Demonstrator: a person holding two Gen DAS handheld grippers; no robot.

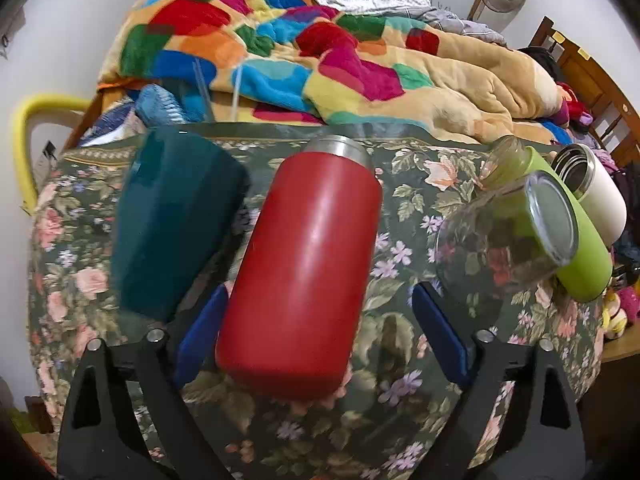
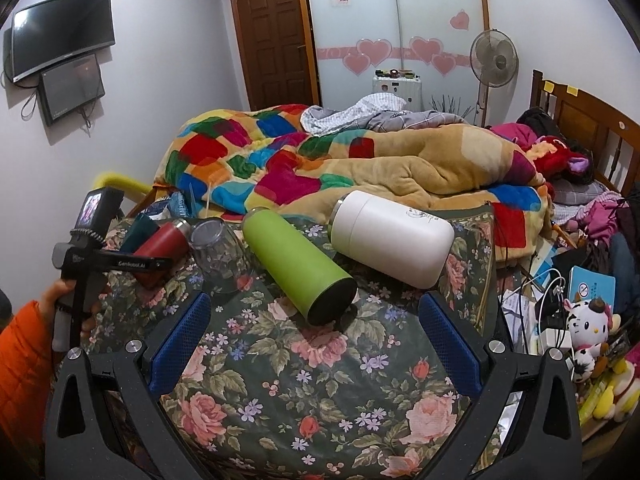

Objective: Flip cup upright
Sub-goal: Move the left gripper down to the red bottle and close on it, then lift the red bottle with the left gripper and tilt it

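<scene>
A red cup (image 1: 304, 264) with a steel rim lies on its side on the floral table (image 1: 400, 200), between the blue pads of my open left gripper (image 1: 320, 332); the left pad (image 1: 200, 336) is near or touching it, the right pad (image 1: 436, 332) is apart. A teal cup (image 1: 172, 220) lies left of it, a clear glass (image 1: 508, 232), a green bottle (image 1: 576, 240) and a white flask (image 1: 596, 192) to the right. My right gripper (image 2: 316, 340) is open and empty, just short of the green bottle (image 2: 296, 264). The white flask (image 2: 392, 236) lies behind it, the red cup (image 2: 160, 248) far left.
The left gripper tool and an orange-sleeved hand (image 2: 64, 300) show at the left of the right wrist view. A bed with a colourful blanket (image 2: 304, 160) lies behind the table. Cables, toys and clutter (image 2: 572, 312) crowd the right edge.
</scene>
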